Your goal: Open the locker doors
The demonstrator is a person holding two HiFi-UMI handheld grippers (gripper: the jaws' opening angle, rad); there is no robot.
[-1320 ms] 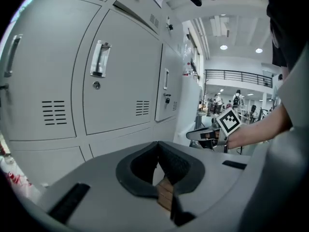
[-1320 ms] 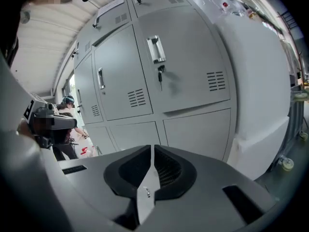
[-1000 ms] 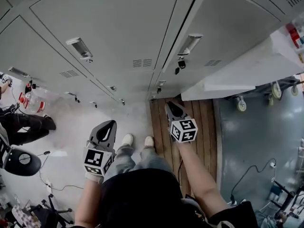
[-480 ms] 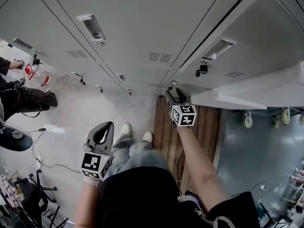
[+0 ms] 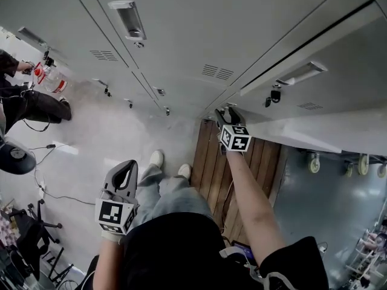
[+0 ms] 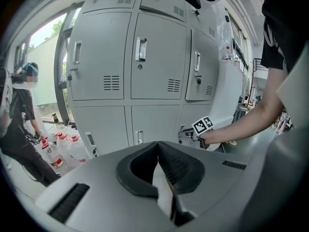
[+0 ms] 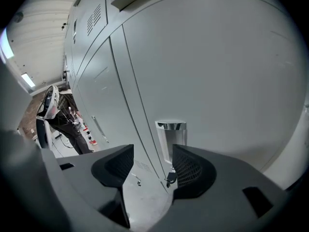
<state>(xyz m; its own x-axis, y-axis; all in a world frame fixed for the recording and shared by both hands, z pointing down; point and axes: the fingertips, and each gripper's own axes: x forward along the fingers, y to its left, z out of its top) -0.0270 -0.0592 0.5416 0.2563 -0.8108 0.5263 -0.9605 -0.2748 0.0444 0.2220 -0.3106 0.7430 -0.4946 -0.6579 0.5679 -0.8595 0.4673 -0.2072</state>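
Right gripper view: the right gripper (image 7: 152,166), fingers (image 7: 193,170) apart, cuts off the handle (image 7: 170,137).

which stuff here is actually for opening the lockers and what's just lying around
For the job:
- locker doors
- lower door's metal handle and its key
- right tongs, jaws just opening wide, nothing between them yet
- left tongs, shut and empty

Lying about:
- water bottles
- stool
- cart wheels

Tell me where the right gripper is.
In the head view, right of centre, the right gripper faces a lower locker's chrome handle, over the wooden boards; its jaws have just been opening, empty.
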